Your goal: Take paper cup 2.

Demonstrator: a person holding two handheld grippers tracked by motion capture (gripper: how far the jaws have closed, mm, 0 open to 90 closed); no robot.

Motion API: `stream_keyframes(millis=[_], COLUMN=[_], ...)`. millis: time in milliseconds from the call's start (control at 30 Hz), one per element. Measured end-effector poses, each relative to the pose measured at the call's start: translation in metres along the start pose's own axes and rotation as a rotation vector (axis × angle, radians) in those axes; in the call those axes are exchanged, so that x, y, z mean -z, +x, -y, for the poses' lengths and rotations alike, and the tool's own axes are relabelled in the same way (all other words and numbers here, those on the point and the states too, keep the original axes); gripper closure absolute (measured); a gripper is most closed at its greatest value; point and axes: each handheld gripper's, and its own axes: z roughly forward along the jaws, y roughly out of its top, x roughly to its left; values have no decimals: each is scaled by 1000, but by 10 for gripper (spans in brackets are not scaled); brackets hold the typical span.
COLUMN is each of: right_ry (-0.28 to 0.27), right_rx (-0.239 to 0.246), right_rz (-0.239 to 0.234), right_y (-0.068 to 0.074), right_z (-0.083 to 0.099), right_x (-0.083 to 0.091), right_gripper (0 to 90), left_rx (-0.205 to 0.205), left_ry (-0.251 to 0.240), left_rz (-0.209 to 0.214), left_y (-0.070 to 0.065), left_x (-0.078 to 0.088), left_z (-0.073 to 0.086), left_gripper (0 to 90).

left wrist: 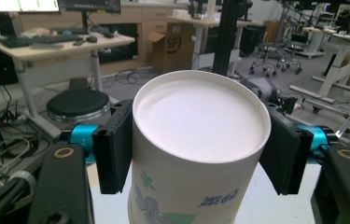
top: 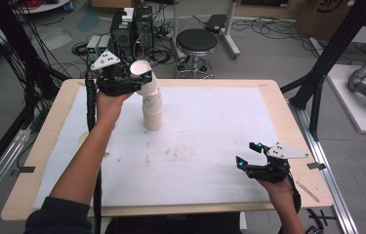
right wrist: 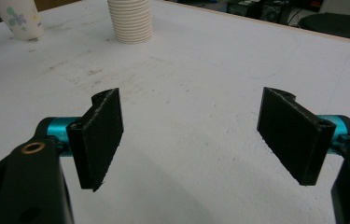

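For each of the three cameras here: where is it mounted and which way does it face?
High view: above the person's side, looking forward and down on the table; both forearms and grippers show.
Left gripper view: rides the left gripper, facing across the room; its jaws clamp a paper cup.
Right gripper view: rides the right gripper, looking low along the table; jaws open.
High and right gripper views share the cup stack.
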Motion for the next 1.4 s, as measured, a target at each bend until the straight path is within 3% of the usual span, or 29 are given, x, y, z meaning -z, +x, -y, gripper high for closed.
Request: stream_keyframes(millis=[367, 533, 733, 1000, 1267, 1400], right_ry=[0, 1, 1, 5, 1, 3], right_rx=[6, 8, 15, 21, 27, 26], right_rz=[-9, -14, -34, -75, -107, -120], right_y=[3, 5, 7, 10, 12, 13], right_z=[-1, -2, -3, -4, -7, -8], right_x=[-2, -3, -4, -8, -12, -14], right_gripper=[231, 231, 231, 230, 221, 220], left_rx=[-21, -18, -17, -2, 39, 37], left_ry=[-34, -45, -40, -9, 19, 39], left_rz=[21, 67, 136, 187, 231, 245], left_y=[-8, -15, -32, -49, -53, -54], left_x=[26, 39, 52, 59, 62, 60], left_z=[-12, -11, 12, 43, 68, 78], left_gripper=[349, 349, 349, 345, 343, 343])
